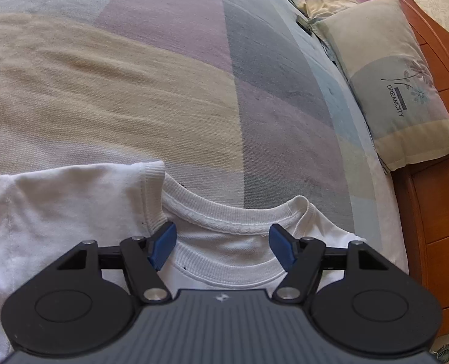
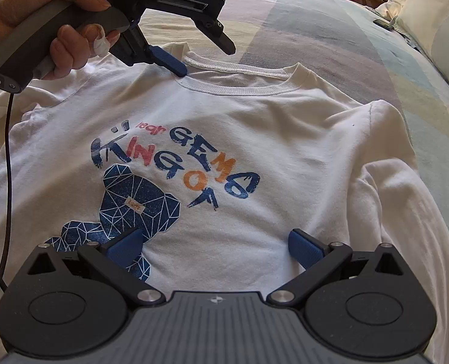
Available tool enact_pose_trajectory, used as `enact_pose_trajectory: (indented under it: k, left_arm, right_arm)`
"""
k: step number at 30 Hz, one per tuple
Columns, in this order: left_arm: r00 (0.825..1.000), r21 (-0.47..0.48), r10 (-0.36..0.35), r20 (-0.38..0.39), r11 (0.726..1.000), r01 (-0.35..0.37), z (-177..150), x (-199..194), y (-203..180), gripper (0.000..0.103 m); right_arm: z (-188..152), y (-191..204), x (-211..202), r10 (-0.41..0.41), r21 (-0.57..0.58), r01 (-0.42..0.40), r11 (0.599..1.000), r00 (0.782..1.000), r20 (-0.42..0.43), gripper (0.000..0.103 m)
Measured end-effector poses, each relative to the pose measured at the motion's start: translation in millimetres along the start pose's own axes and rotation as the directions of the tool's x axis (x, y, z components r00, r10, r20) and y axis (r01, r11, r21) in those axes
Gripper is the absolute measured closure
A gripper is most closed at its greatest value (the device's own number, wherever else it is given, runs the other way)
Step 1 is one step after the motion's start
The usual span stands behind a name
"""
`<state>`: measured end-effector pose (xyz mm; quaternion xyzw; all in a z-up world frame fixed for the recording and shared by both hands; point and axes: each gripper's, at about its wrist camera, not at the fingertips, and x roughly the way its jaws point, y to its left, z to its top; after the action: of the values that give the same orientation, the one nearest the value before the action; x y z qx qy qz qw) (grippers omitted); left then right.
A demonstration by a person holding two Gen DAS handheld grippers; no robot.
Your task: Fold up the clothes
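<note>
White shirt [image 2: 224, 127] lies flat, print up, one sleeve [image 1: 57, 200] folded in.
Left gripper [image 1: 222, 244] and right gripper [image 2: 216, 247] are wide, holding nothing; body unfolded.

Soft daylight fills both my views, bright and even, with no hard glare. In my right view the white shirt [image 2: 254, 139] is well lit, its print crisp, and my left gripper [image 2: 206, 57] throws only a faint shadow at the collar. The fisheye bends the bedspread [image 1: 194, 75] into a dome and curves the pillow [image 1: 397, 85] along the right edge. Corners darken to black vignette. My own blue fingertips [image 1: 163, 244] at the bottom look slightly soft, close to the lens.
</note>
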<state>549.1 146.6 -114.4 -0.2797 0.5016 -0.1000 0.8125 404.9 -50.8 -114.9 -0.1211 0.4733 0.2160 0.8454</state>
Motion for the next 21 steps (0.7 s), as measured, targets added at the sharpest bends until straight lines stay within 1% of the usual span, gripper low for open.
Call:
enact_pose_trajectory:
  k: [4, 6, 9, 12, 13, 15, 17, 19, 21]
  left_arm:
    - [1.000, 0.014, 0.011, 0.021, 1.000, -0.011, -3, 0, -3, 0.033]
    - [0.999, 0.035, 0.034, 0.021, 0.999, -0.034, -4, -1, -9, 0.033]
    - [0.996, 0.097, 0.087, 0.010, 0.991, -0.088, -10, -6, -23, 0.035]
    - [0.992, 0.186, 0.127, 0.021, 0.974, -0.128, -20, -14, -39, 0.035]
    - [0.991, 0.201, 0.133, 0.024, 0.970, -0.135, -23, -16, -42, 0.035]
    - [0.990, 0.209, 0.140, 0.028, 0.967, -0.143, -29, -19, -49, 0.034]
    - [0.989, 0.197, 0.145, 0.020, 0.969, -0.146, -34, -19, -53, 0.034]
    - [0.988, 0.190, 0.154, 0.014, 0.970, -0.154, -38, -17, -59, 0.034]
    - [0.988, 0.196, 0.154, 0.012, 0.968, -0.154, -42, -13, -66, 0.034]
  right_arm:
    - [-3, 2, 0, -0.003, -0.004, 0.003, 1.000, 1.000, 0.019, 0.000]
    - [-4, 1, -1, 0.002, -0.010, -0.002, 1.000, 1.000, 0.030, 0.000]
    - [-4, -2, -3, 0.015, -0.013, -0.015, 1.000, 0.999, 0.035, 0.000]
    - [-7, -11, -18, -0.004, 0.059, 0.000, 0.998, 0.998, 0.062, 0.000]
    - [-9, -14, -23, -0.011, 0.083, 0.005, 0.997, 0.997, 0.071, 0.000]
    - [-16, -27, -38, -0.036, 0.141, 0.022, 0.990, 0.994, 0.101, 0.000]
    - [-21, -45, -50, -0.095, 0.175, 0.073, 0.982, 0.988, 0.125, 0.000]
    - [-26, -63, -63, -0.155, 0.210, 0.122, 0.970, 0.977, 0.146, 0.000]
    - [-30, -85, -73, -0.227, 0.242, 0.185, 0.952, 0.961, 0.158, 0.000]
